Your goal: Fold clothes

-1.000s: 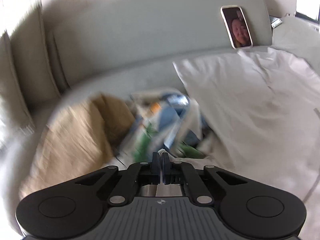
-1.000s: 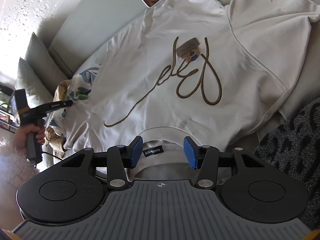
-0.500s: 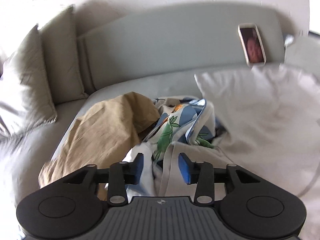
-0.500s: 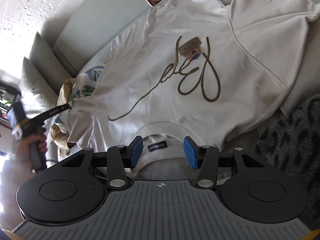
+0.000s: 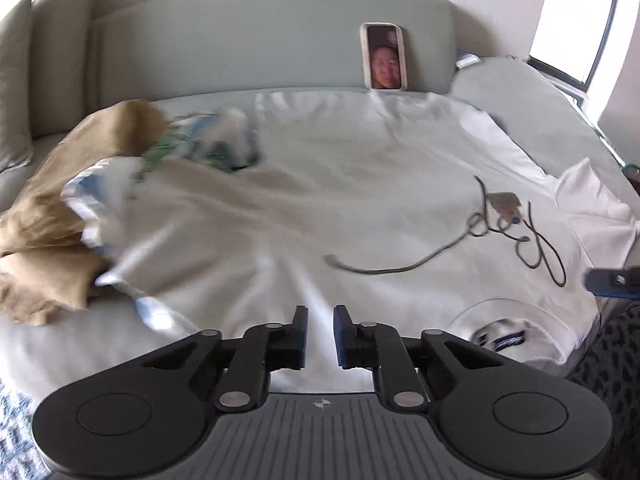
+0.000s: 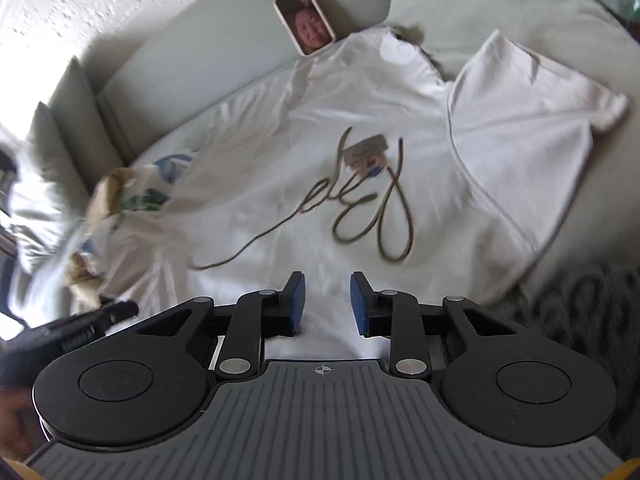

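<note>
A white T-shirt point(image 5: 340, 200) with a brown script print and a hang tag point(image 5: 505, 200) lies spread on the grey sofa seat, collar toward me. It also shows in the right wrist view point(image 6: 304, 168). My left gripper point(image 5: 321, 334) is open and empty, just above the shirt's near edge, left of the collar point(image 5: 500, 334). My right gripper point(image 6: 327, 305) is open and empty over the shirt's near part, below the print point(image 6: 360, 200). A right finger tip point(image 5: 608, 280) shows at the left view's right edge.
A tan garment point(image 5: 60, 208) and a blue-green floral garment point(image 5: 200, 148) lie heaped on the left, partly under the shirt. A phone point(image 5: 384, 56) leans on the sofa back. Cushions point(image 5: 16, 80) stand at far left. A dark patterned throw point(image 6: 592, 320) lies at right.
My left gripper opened, let go of the shirt and swung right from the garment heap to the shirt's near edge. My right gripper moved forward over the collar. The shirt lies flatter.
</note>
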`<state>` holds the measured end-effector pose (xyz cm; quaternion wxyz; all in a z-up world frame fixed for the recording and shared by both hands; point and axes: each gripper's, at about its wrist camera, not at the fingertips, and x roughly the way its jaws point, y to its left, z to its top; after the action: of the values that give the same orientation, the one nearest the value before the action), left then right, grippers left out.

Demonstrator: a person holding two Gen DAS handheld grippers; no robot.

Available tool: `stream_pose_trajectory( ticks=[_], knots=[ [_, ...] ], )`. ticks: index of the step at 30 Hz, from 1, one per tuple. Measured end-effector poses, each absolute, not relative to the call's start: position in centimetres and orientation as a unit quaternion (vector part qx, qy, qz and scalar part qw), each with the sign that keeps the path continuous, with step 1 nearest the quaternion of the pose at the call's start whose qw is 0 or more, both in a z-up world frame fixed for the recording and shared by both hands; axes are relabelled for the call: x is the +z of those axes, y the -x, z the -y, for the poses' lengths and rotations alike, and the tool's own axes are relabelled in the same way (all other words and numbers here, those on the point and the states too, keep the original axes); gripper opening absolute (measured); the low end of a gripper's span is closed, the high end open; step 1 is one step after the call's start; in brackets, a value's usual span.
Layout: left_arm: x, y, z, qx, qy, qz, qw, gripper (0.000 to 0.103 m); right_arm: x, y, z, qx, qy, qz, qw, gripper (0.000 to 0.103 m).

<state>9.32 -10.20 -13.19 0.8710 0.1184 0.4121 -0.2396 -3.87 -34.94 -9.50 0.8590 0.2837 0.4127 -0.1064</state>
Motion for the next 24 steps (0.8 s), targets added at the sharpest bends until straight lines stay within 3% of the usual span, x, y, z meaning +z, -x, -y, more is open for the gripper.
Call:
stream_pose_trajectory(
  ticks=[2, 3, 5, 8, 14, 15, 16, 19, 20, 21, 24],
  knots=[
    [-14.7, -9.0, 12.2, -0.225, -0.151, -0.403, 0.874, 0.013, -10.2, 2.8, 34.9, -0.123, -0.254, -0.421, 0.862, 0.05],
    [-15.5, -8.8, 13.0, -0.224, -0.17, -0.404, 0.871, 0.013, -10.6, 2.3, 34.9, -0.131, -0.238, -0.425, 0.863, 0.052],
    [-17.4, -8.1, 13.5, -0.227, -0.202, -0.428, 0.851, 0.009, -12.3, 1.6, 34.8, -0.144, -0.203, -0.454, 0.856, 0.054],
    [-18.7, -4.7, 13.8, -0.24, -0.292, -0.385, 0.842, 0.0, -14.8, 1.9, 33.6, -0.131, -0.145, -0.503, 0.842, 0.054],
    [-18.3, -3.9, 12.1, -0.245, -0.268, -0.406, 0.839, 0.0, -15.5, 4.1, 32.5, -0.099, -0.121, -0.537, 0.829, 0.053],
    [-17.7, -4.3, 11.7, -0.242, -0.247, -0.42, 0.839, 0.002, -15.3, 4.3, 32.5, -0.1, -0.12, -0.534, 0.831, 0.051],
    [-17.0, -4.6, 11.2, -0.238, -0.222, -0.433, 0.84, 0.016, -14.7, 4.5, 32.5, -0.101, -0.13, -0.534, 0.829, 0.05],
    [-14.2, -4.5, 9.5, -0.239, -0.173, -0.429, 0.854, 0.026, -11.7, 5.4, 32.4, -0.069, -0.182, -0.505, 0.841, 0.048],
    [-13.3, -4.5, 9.2, -0.238, -0.165, -0.42, 0.86, 0.031, -10.5, 5.6, 32.4, -0.059, -0.184, -0.493, 0.848, 0.051],
    [-12.5, -4.7, 9.1, -0.235, -0.156, -0.411, 0.867, 0.043, -9.4, 5.8, 32.3, -0.049, -0.185, -0.481, 0.856, 0.056],
    [-10.8, -5.5, 10.5, -0.24, -0.13, -0.392, 0.879, 0.045, -6.8, 4.7, 32.1, -0.046, -0.173, -0.454, 0.873, 0.057]
  ],
)
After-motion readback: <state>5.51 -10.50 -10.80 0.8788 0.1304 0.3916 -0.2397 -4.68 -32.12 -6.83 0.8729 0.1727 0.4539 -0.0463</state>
